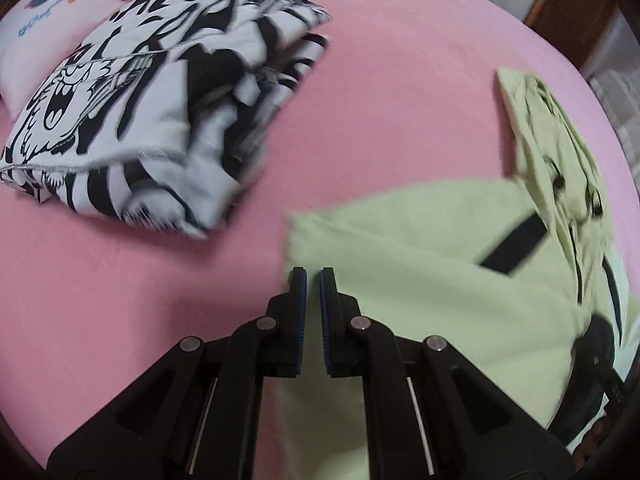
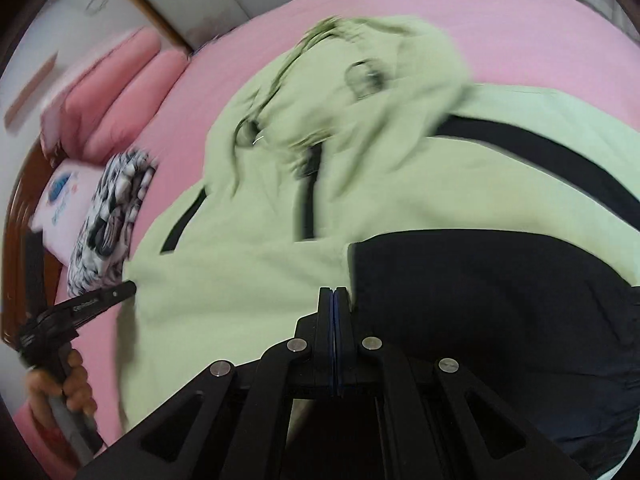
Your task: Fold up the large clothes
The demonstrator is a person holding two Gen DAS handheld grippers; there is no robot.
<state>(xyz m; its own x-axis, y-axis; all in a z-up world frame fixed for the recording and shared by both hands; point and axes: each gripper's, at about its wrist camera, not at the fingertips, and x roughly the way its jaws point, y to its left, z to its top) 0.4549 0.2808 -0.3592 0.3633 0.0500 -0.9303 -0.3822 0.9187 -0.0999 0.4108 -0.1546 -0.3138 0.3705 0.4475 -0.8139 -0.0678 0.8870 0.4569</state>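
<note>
Pale green fabric jacket with black strap trim and a bunched hood: lies spread on the pink bed sheet, hood toward the sheet's far edge, one lower corner pointing toward the folded garment beside it. A dark navy cloth panel lies over its near part in the right wrist view.

Left gripper: black two-finger tool with blue pads, jaws nearly together with a thin gap, nothing between them; tips hover at the jacket's corner edge. In the right wrist view a hand grips its handle at the sheet's left side.

Right gripper: pads pressed together, empty, above the seam between green fabric and navy panel.

Folded black-and-white printed garment: a neat stack on the sheet, near the jacket but apart.

White pillow with blue print: beyond the stack, touching it.

Pink quilted roll: at the bed's head end.
</note>
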